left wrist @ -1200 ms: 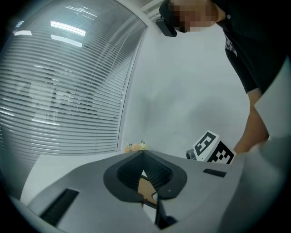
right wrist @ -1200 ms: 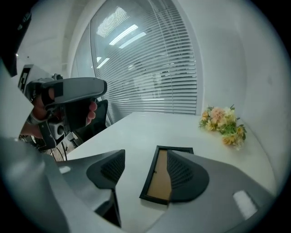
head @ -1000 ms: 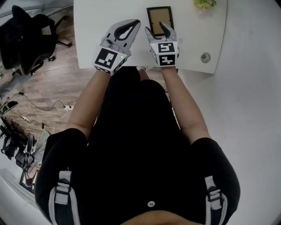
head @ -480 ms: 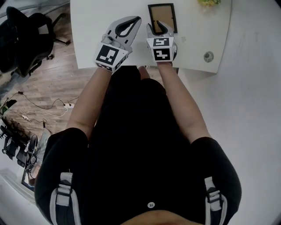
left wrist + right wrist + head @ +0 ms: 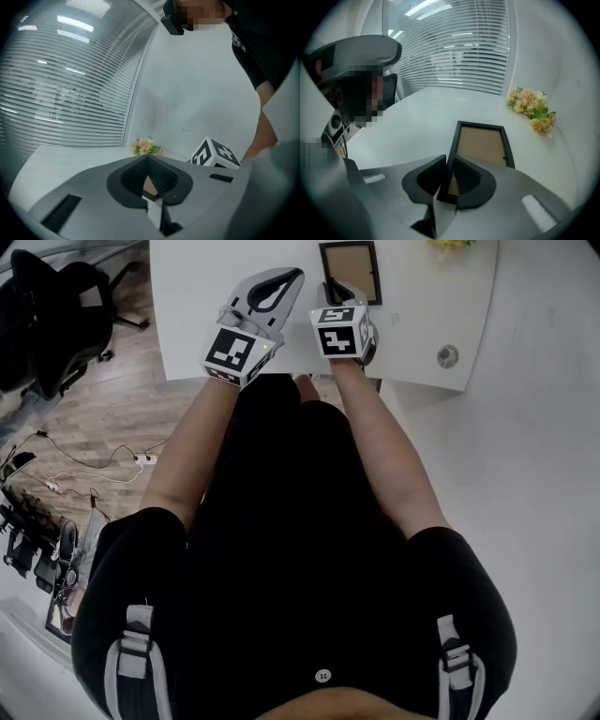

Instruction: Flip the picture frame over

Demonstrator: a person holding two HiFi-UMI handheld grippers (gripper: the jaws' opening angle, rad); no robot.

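White table [image 5: 187, 296] bears picture frame [image 5: 482, 145] lengthwise away, right gripper [image 5: 446, 180] just closed onto its edge.

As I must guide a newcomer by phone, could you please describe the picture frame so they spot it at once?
Start at the white table, find the bunch of flowers on it and look left. The picture frame lies flat there: a black rectangular rim round plain brown board, the only dark-rimmed rectangle on that pale top.

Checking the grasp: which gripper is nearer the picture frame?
Right. The right gripper, jaws just closing, pinches the picture frame at its near edge; the left gripper sits beside it, apart.
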